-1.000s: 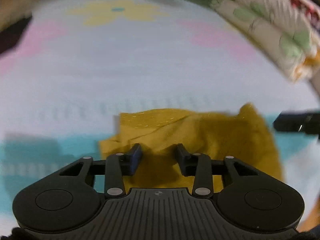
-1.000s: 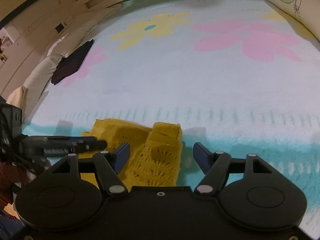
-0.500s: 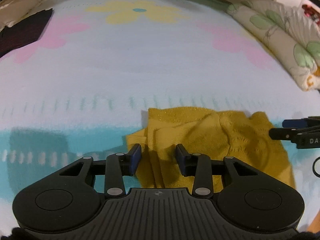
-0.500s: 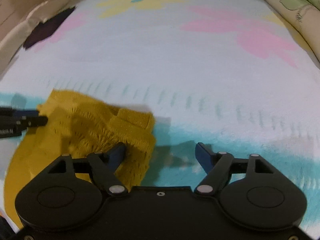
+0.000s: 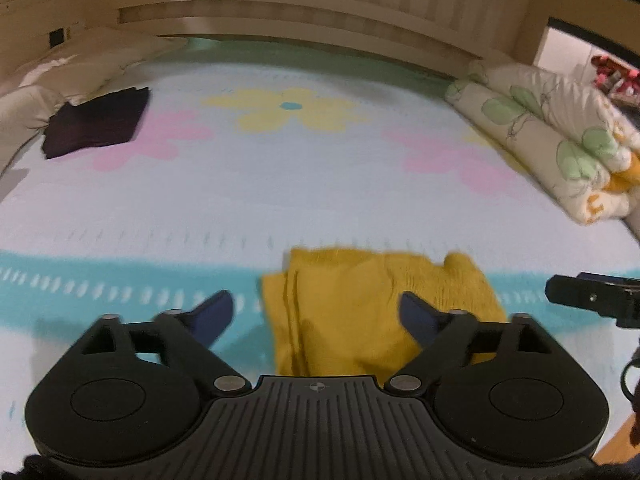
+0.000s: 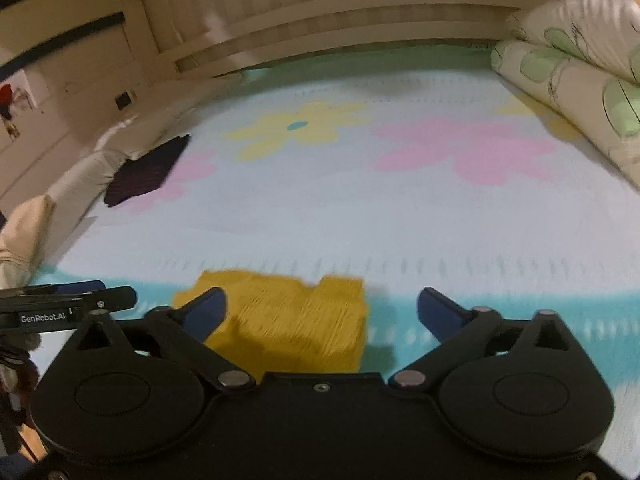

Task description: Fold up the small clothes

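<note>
Dark cloth (image 5: 96, 122): folded, far left on the bed, beside a pale pillow (image 5: 28, 110); well apart from the yellow garment
Bedspread (image 5: 300, 192): pale blue with a yellow flower and pink flowers printed on it; a turquoise band runs across the near part
Left gripper (image 5: 316, 312): near edge of the bed, pointing down at the spread; jaws wide and opening; its left finger is over the turquoise band, its right finger over the garment; neither pad presses on the cloth; it holds nothing
Yellow garment (image 5: 360, 304): small knitted piece, lying folded on the turquoise band at the near edge; layered fold edges show on its left side; in the right wrist view it (image 6: 296, 320) lies under the left half of the gap between the fingers
Right gripper (image 6: 320, 310): just right of the left one; jaws wide and opening; left finger over the garment, right finger over bare spread; nothing is gripped; its tip (image 5: 588, 298) shows at the right edge of the left wrist view
Flowered quilt (image 5: 560, 140): rolled, far right on the bed
Headboard (image 5: 320, 4): pale wood, along the far side
</note>
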`<state>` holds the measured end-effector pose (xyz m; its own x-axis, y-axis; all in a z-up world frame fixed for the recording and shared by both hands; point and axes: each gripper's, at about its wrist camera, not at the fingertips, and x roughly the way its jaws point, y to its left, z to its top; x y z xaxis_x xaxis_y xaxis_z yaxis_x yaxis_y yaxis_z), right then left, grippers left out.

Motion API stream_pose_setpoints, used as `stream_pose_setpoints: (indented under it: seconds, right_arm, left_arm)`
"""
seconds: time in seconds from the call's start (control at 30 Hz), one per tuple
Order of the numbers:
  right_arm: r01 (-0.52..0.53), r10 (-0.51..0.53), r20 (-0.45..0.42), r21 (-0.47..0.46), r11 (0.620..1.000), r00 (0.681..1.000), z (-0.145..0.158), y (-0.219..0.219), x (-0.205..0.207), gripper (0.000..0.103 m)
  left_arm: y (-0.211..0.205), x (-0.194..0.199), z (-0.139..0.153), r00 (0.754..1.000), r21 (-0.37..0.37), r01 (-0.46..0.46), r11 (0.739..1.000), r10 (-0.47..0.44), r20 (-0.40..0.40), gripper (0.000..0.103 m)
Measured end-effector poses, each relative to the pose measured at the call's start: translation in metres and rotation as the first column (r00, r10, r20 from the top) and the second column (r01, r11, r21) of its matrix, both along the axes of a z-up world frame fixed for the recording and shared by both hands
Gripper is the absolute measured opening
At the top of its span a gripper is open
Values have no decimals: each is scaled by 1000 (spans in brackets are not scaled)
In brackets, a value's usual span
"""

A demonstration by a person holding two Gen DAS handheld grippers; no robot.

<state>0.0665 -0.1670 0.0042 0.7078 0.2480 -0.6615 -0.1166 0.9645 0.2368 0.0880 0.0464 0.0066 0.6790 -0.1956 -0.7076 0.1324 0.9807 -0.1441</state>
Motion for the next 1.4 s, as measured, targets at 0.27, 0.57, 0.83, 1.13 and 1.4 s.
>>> stream_pose_setpoints:
  seconds: [0.27, 0.57, 0.83, 1.13, 1.4]
  right_arm:
    - [-9, 8, -25, -68, 998, 1000, -13, 21, -42, 103]
    - [39, -38, 9, -95, 995, 999, -14, 24, -80, 103]
    - [43, -34, 74, -120, 992, 997, -7, 27, -105, 103]
    - [72, -54, 110, -163, 984, 992, -4, 36, -112, 103]
    - [77, -64, 92, -147, 986, 994, -7, 34, -109, 103]
  left_arm:
    - [-8, -39, -7, 1000, 46, -9, 999, 9, 6, 94]
    - [-22, -71, -6, 1000, 69, 3, 998, -4, 25, 92]
    - [-41, -99, -2, 990, 271, -133, 953, 112, 89, 90]
    - [-42, -99, 3, 993, 190, -97, 977, 84, 78, 90]
    - [-51, -100, -5, 996, 176, -81, 981, 73, 52, 90]
